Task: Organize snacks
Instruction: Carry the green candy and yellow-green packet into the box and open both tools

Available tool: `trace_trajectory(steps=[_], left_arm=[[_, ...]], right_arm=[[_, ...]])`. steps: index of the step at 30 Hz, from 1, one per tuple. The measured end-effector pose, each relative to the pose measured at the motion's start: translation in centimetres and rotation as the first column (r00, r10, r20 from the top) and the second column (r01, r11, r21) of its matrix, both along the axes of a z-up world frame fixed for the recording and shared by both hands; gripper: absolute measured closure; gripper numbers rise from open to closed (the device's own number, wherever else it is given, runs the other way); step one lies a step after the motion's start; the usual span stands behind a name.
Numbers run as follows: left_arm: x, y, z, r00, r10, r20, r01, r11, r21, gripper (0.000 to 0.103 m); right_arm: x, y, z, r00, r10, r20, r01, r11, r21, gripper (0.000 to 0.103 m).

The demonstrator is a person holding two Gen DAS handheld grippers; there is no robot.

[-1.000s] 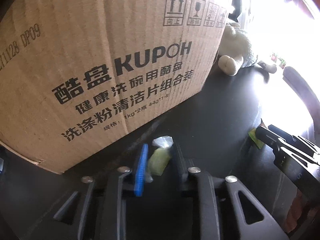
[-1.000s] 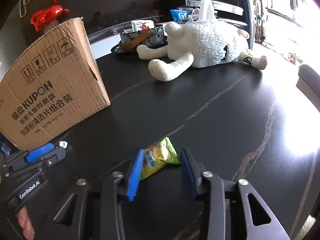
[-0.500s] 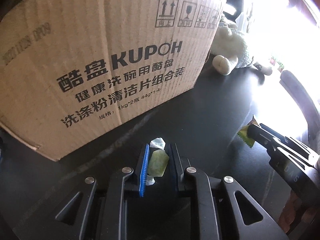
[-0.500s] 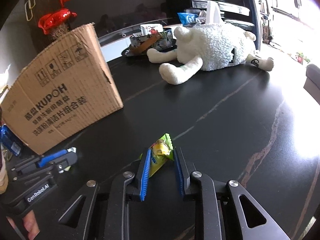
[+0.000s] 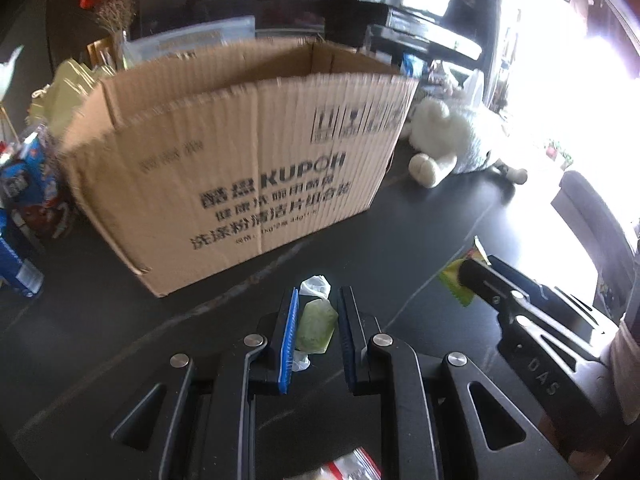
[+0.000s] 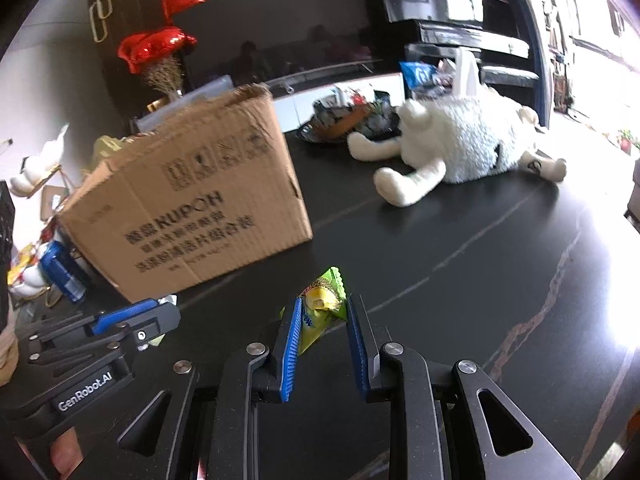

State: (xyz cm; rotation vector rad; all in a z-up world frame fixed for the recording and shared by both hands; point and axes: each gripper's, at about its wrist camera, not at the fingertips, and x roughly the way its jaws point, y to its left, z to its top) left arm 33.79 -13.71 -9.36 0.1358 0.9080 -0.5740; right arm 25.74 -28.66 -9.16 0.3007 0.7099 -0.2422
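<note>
While your left gripper (image 5: 318, 312) hangs above the dark stone desk (image 5: 420, 232), its blue-padded jaws are clamped on a pale green candy in a clear twisted wrapper (image 5: 316, 324), lifted off the surface. Your right gripper (image 6: 322, 316) mirrors it: jaws pinched on a green and yellow foil snack packet (image 6: 320, 308), the packet's crimped tip poking up past the pads. Just ahead of both stands the open brown cardboard box with black KUPOH lettering (image 5: 256, 160), top flaps up, resting on the desk. You've got each gripper in the other's view too, side by side and close to the box's near corner. Off to the right, a fluffy white plush sheep (image 6: 464, 144) lies on its side, well apart from the box. Blue snack packages (image 5: 28, 196) sit left of the box.
</note>
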Motion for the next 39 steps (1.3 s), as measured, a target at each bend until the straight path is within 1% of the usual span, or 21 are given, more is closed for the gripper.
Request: trace_trajectory(steps=[7,12,17,21,25,29,32,39], left_arm=[[-1.7,1.4,3.2,0.997,0.048,0.060,-0.047,0.999,-0.019,0.083],[-2.7,2.8,5.4,0.993,0.074,0.097,-0.071,0.997,-0.037,0.083],[-3.0,3.1,7.7,0.986,0.095,0.140,-0.089,0.995,-0.053,0.083],[-2.9,3.4,9.5,0.978,0.111,0.178,-0.104,0.993,-0.049,0.083],[-2.1,3.4,10.9,0.972,0.117,0.203,-0.109,0.993,-0.048,0.083],[-1.0,3.5,12.2,0.967,0.125,0.220,-0.117,0.992,-0.051,0.083],[0.2,3.6,12.9,0.964,0.133,0.229,-0.124,0.991,-0.052,0.083],[3.5,3.4,13.4,0.965,0.148,0.218,-0.144,0.989,-0.036,0.083]], right_arm=[[-0.8,1.6,3.1,0.996,0.055,0.070,-0.051,0.997,-0.050,0.079],[-1.2,2.3,5.3,0.989,0.086,0.120,-0.078,0.995,-0.068,0.079],[-1.1,3.0,7.2,0.980,0.127,0.152,-0.121,0.991,-0.049,0.079],[-0.7,3.4,8.7,0.973,0.139,0.183,-0.127,0.989,-0.073,0.079],[0.0,3.9,10.6,0.963,0.151,0.223,-0.129,0.986,-0.108,0.079],[1.0,4.3,12.0,0.954,0.173,0.244,-0.146,0.981,-0.126,0.079],[2.3,4.6,12.9,0.949,0.191,0.251,-0.160,0.977,-0.142,0.079],[5.7,5.0,13.9,0.945,0.224,0.238,-0.182,0.966,-0.186,0.079]])
